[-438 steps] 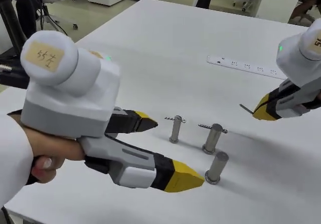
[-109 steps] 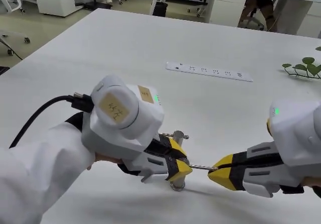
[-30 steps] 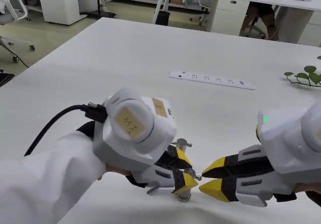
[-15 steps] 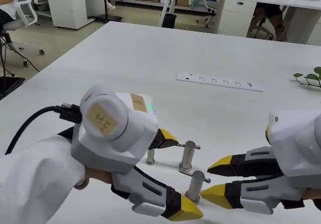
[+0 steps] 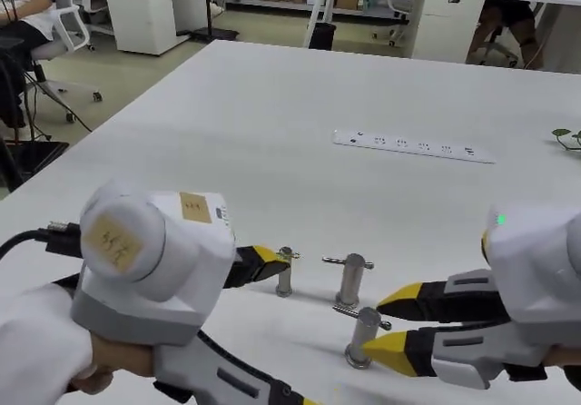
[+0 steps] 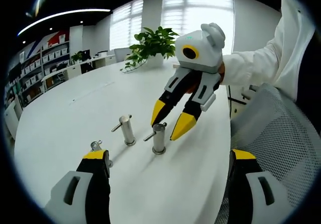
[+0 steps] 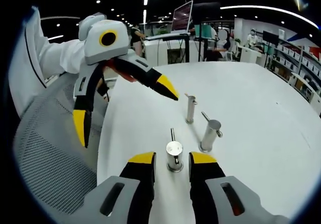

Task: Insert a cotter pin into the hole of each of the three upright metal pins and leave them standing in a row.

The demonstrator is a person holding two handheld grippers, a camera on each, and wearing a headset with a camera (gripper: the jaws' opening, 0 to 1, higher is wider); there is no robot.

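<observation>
Three upright metal pins stand close together on the white table (image 5: 272,123), each with a cotter pin through its top: far-left pin (image 5: 285,276), middle pin (image 5: 349,282), nearest pin (image 5: 361,337). My left gripper (image 5: 289,330) is wide open, holds nothing, and sits left of the group, its upper jaw tip beside the far-left pin. In the left gripper view the pins (image 6: 126,129) stand ahead of the left gripper (image 6: 169,156). My right gripper (image 5: 390,325) is open, with the nearest pin (image 7: 174,156) just ahead of its tips in the right gripper view.
A white power strip (image 5: 413,145) lies further back on the table. A plant (image 5: 567,139) sits at the right edge. A mesh chair (image 7: 45,153) stands off the table's near edge. Desks, cabinets and office chairs fill the room behind.
My left gripper, closed around the nearest pin one second ago, has opened wide and drawn back to the left. The right gripper stays open beside the nearest pin.
</observation>
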